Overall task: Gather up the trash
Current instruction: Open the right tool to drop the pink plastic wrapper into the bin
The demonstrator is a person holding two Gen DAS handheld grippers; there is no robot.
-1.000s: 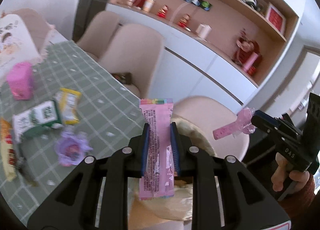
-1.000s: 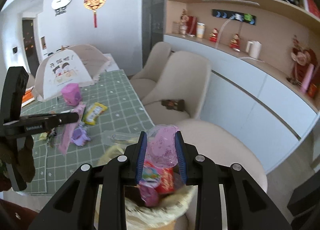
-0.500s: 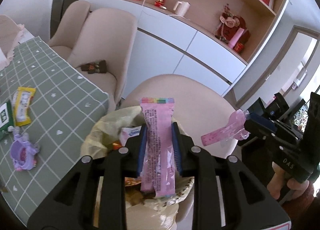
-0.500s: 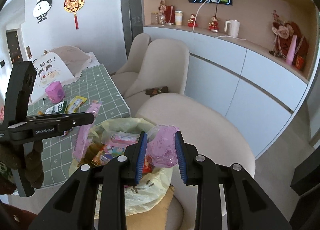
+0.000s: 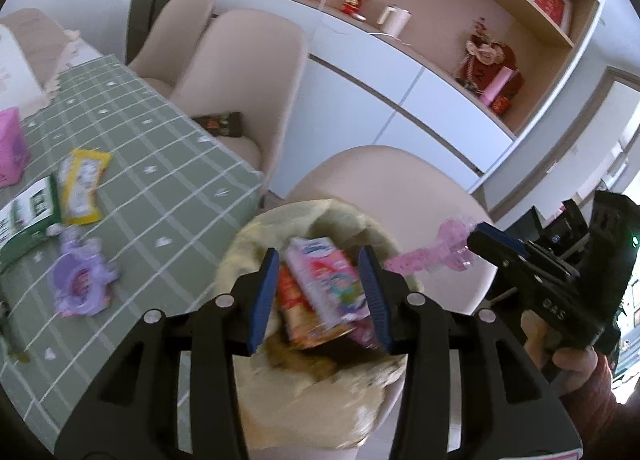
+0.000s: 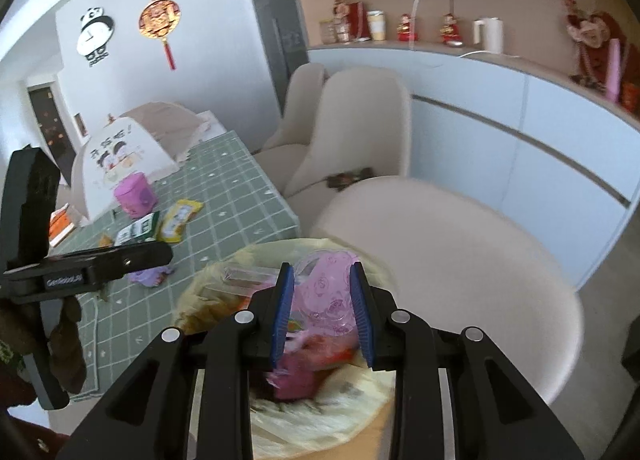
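My left gripper (image 5: 320, 296) is open and empty above the yellow trash bag (image 5: 304, 404), which holds several wrappers (image 5: 324, 292). My right gripper (image 6: 322, 308) is shut on a crumpled pink plastic wrapper (image 6: 326, 292) and holds it over the same bag (image 6: 312, 420). In the left wrist view the right gripper (image 5: 472, 244) shows at the right with the pink wrapper (image 5: 428, 254) sticking out toward the bag. On the green checked table (image 5: 160, 188) lie a purple wrapper (image 5: 80, 280), a yellow packet (image 5: 82, 188) and a green-white box (image 5: 24, 224).
Beige chairs (image 5: 248, 72) stand along the table; one (image 6: 448, 252) is right behind the bag. A pink cup (image 6: 134, 196) and a mesh food cover (image 6: 120, 156) sit further back on the table. White cabinets (image 6: 520, 132) and shelves line the wall.
My left gripper has opened and the long pink packet it held has dropped into the bag. The right gripper has moved in over the bag with its pink wrapper.
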